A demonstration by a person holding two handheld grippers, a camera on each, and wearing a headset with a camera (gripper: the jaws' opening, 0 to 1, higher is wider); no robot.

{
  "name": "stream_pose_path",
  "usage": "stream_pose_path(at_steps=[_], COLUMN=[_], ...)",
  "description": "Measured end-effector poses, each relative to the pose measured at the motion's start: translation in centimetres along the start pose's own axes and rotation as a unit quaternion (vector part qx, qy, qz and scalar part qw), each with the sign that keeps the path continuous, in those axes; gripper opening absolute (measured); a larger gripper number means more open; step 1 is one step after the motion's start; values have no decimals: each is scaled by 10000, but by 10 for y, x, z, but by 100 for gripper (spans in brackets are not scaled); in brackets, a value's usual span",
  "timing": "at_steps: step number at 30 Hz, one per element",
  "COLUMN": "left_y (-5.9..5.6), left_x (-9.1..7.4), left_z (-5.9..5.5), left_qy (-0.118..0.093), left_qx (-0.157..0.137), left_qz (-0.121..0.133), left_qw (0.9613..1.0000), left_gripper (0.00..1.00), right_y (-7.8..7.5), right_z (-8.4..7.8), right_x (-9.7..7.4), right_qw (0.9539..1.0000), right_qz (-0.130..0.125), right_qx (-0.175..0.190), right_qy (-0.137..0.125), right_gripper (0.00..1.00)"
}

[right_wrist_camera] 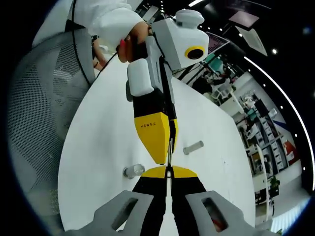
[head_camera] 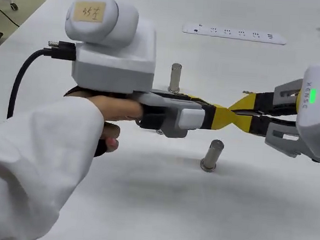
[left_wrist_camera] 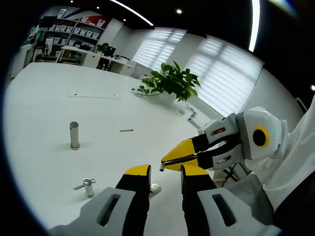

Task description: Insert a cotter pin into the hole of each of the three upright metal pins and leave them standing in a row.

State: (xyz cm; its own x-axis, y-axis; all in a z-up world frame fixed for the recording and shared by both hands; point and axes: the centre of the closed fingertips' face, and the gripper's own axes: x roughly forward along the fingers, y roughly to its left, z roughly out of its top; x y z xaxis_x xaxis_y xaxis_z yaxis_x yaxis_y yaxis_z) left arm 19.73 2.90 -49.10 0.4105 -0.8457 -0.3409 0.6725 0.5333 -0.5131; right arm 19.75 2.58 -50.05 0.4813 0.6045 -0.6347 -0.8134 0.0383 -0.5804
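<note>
Right gripper view: the right gripper (right_wrist_camera: pixel 169 173) is clamped on a thin cotter pin (right_wrist_camera: pixel 170 151). The pin's free end sits at the tips of the left gripper (left_wrist_camera: pixel 166 173), whose jaws are apart above the table (head_camera: pixel 143 206). A far metal pin (head_camera: pixel 175 77) and a near metal pin (head_camera: pixel 212 155) stand below. This looks like a regrasp. The left should close squarely on the shank before the right releases, keeping the cotter pin level for the hole.
</note>
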Motion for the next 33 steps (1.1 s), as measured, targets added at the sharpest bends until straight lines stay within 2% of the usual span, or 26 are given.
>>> stream_pose_path(at_steps=[4,9,17,33], left_y=[-2,-2,-2,0], left_x=[0,-1,-1,-2], left_z=[1,0,-1,-3], left_qy=[-66,-79,-36,-13], left_qx=[-238,-278,-256,-164], left_qz=[-110,-125,-119,-52], left_qw=[9996,9995,9996,9999], left_gripper=[13,9,5,1], right_y=[1,2,4,4], right_z=[2,5,8,10], right_x=[-1,-1,-1,-2], right_qw=[10000,10000,9997,9998], right_qz=[22,18,47,63], right_qx=[-22,-72,-232,-165], right_qy=[-14,-30,-19,-64], right_gripper=[0,0,0,0])
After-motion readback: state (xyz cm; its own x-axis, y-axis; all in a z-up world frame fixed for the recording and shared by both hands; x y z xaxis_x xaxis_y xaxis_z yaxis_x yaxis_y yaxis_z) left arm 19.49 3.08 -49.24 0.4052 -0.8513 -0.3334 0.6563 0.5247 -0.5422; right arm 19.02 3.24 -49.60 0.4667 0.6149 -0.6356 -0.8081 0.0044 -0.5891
